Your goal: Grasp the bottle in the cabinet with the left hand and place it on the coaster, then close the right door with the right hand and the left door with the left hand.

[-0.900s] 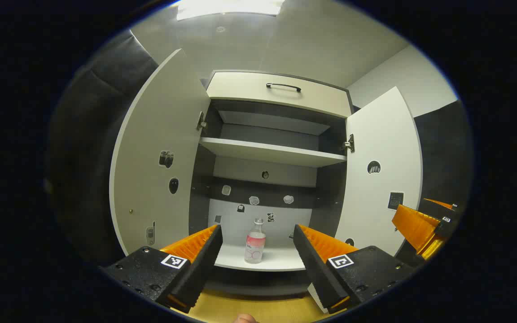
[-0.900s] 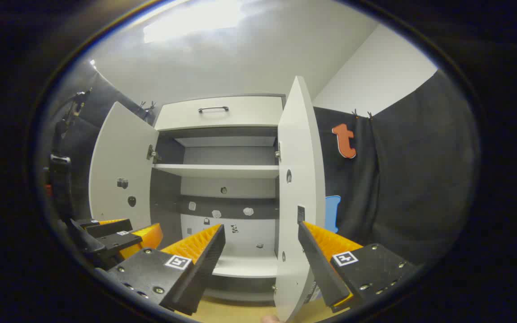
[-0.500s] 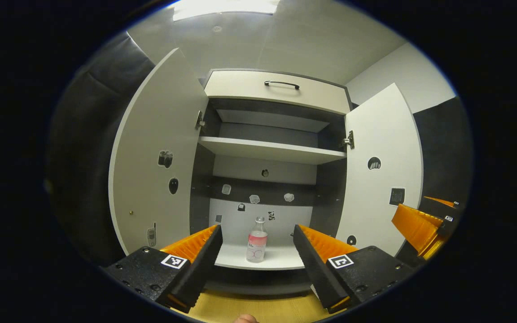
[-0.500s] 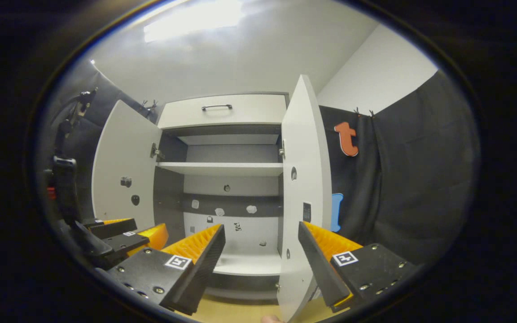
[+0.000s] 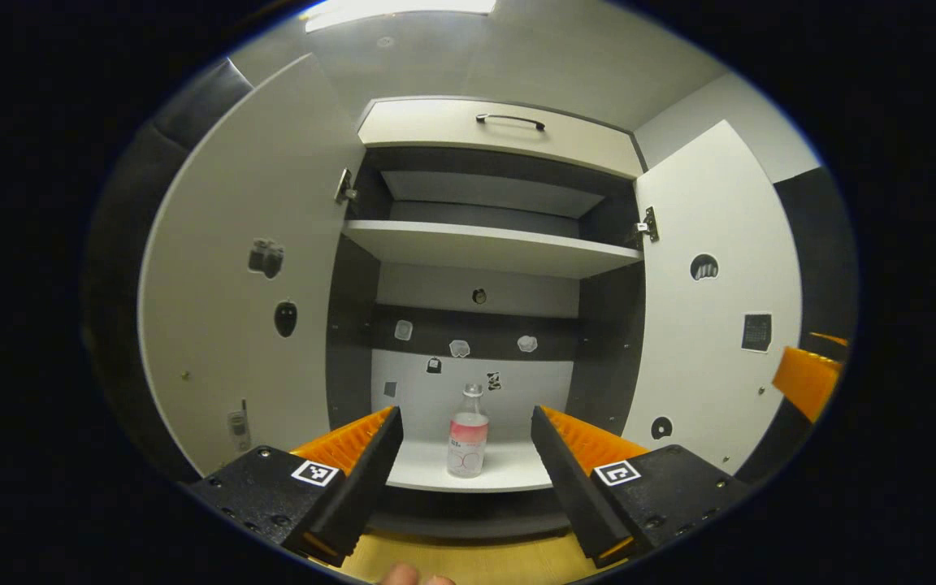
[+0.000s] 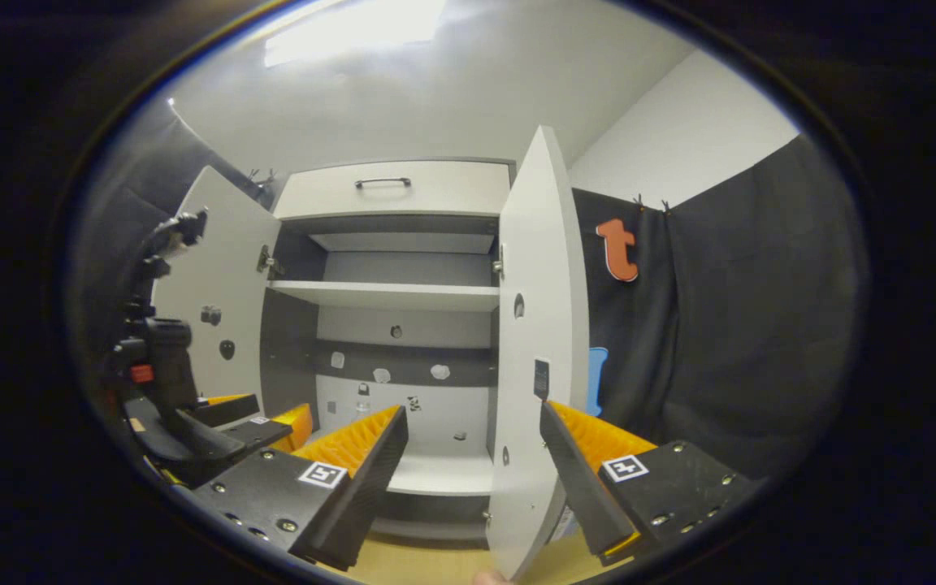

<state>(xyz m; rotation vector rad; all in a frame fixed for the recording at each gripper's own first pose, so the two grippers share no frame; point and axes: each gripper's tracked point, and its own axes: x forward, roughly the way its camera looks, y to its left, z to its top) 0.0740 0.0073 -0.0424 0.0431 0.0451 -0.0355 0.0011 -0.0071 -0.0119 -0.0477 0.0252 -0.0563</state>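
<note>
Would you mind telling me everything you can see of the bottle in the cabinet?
The bottle is small and looks like clear plastic, with a pale cap, a narrow neck and a pink band around its upper body. It stands upright on the cabinet's white bottom shelf, near the front and about mid-width, touching only the shelf. The open left gripper frames it from short of the shelf. Contents cannot be told.

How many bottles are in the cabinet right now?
1: a bottle standing upright on the cabinet's bottom shelf, straight ahead between the open left gripper's fingers. The upper shelf's top is hidden.
</note>
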